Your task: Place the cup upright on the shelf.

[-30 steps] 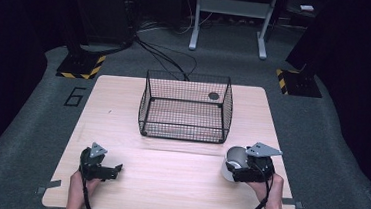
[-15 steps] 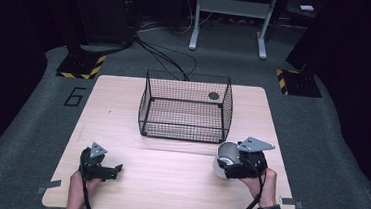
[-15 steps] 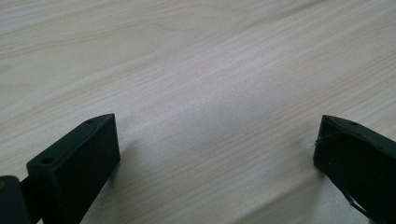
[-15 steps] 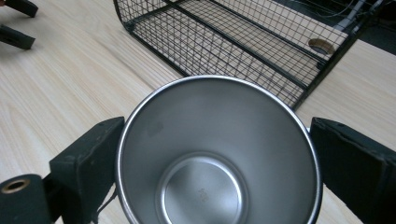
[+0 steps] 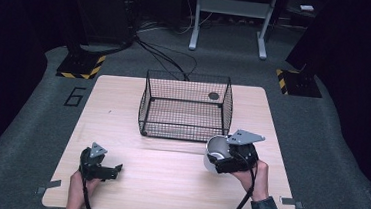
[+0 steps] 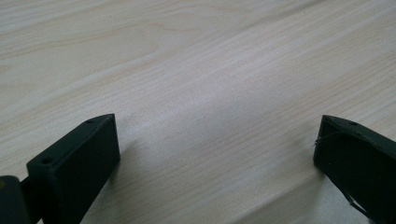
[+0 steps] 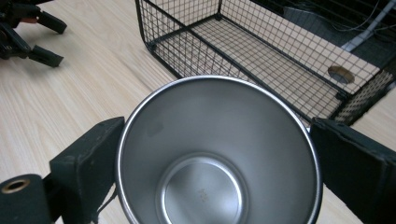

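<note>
High view: right hand-held gripper point(image 5: 223, 160) clamps the steel cup point(image 5: 217, 152) just short of the wire basket point(image 5: 186, 106) (mouth tilted toward it), while the left hand-held gripper point(image 5: 110, 170) sits wide, farther off.

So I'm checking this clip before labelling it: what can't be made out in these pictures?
- Outer wall of the metal cup: right gripper view, cut off by the bottom edge and covered by the jaws of the right gripper.
- Small round thing beyond the wire basket: high view, too small to identify.
- Left gripper body: left gripper view, cut off by the bottom edge.
</note>
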{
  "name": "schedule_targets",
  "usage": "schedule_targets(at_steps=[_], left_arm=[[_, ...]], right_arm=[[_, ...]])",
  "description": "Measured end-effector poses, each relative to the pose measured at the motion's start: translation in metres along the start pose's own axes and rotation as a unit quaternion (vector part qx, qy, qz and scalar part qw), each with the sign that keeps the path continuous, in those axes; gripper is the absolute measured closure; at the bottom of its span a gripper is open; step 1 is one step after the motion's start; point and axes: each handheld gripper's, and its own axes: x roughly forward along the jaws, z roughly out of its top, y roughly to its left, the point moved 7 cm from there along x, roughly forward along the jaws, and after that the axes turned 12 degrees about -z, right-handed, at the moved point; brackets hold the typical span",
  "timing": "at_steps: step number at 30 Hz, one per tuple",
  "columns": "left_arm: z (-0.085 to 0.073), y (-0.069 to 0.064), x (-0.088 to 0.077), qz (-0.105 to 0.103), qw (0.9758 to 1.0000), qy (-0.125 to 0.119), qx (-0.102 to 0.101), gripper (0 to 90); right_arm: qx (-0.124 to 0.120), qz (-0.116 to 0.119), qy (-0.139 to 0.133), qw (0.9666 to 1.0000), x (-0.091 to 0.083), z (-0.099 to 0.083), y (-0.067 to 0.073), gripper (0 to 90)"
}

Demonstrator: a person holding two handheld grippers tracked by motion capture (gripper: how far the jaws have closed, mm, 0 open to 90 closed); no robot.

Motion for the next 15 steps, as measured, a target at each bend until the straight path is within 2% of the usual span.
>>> schedule_targets(at_steps=[6, 15], left_arm=[[0.0, 0.0, 0.0, 0.0, 1.0, 0.0, 0.0, 0.3], [0.0, 0.0, 0.0, 0.0, 1.0, 0.0, 0.0, 0.3]], right_arm=[[-0.01, 0.016, -0.009, 0.9998, 0.002, 0.019, 0.006, 5.9], [-0.017, 0.021, -0.015, 0.9995, 0.01, 0.044, 0.008, 5.9]])
